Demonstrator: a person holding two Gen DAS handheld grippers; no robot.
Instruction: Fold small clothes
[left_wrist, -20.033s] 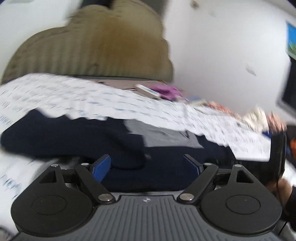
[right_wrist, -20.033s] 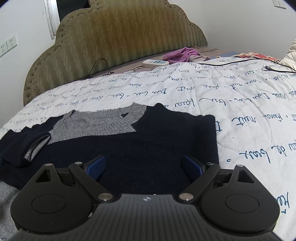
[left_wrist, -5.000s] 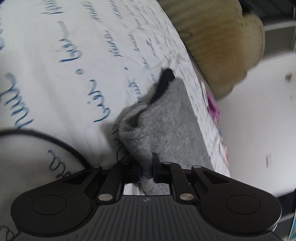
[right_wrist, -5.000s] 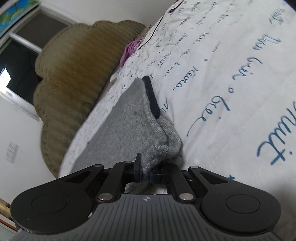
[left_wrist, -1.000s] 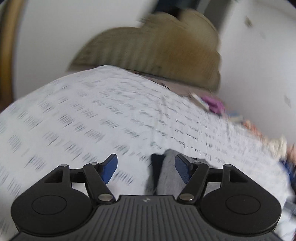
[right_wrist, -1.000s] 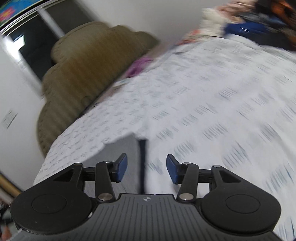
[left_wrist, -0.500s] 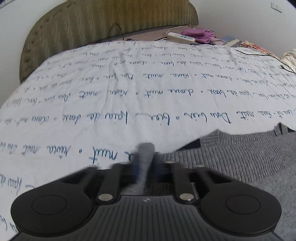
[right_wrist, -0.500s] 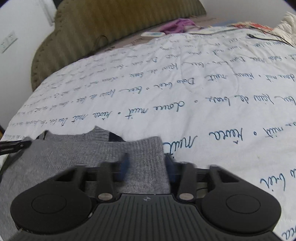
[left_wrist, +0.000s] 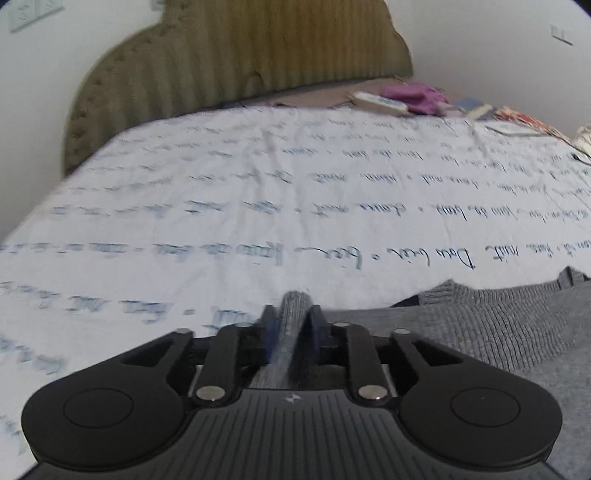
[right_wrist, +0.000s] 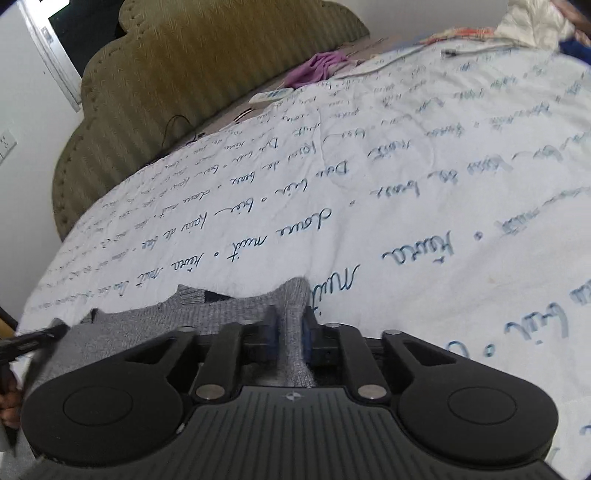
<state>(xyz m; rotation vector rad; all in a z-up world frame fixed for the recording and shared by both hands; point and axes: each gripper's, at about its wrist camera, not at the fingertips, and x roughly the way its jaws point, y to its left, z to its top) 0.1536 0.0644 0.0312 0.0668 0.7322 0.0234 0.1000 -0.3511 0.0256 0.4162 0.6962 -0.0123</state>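
A grey knit sweater with a dark navy part lies folded on the white quilt with blue script. My left gripper is shut on a bunched edge of the sweater at its left end. In the right wrist view the same sweater spreads to the left, and my right gripper is shut on its right corner. A sliver of navy shows at the neckline. The sweater under both gripper bodies is hidden.
An olive padded headboard stands at the far end. A white remote and a purple cloth lie near it. Books and cables lie at the far right. A dark cable lies by the headboard.
One second ago both grippers were open above the folded sweater. Both have since closed on its far edge and now hold it; the views have tilted slightly since half a second ago.
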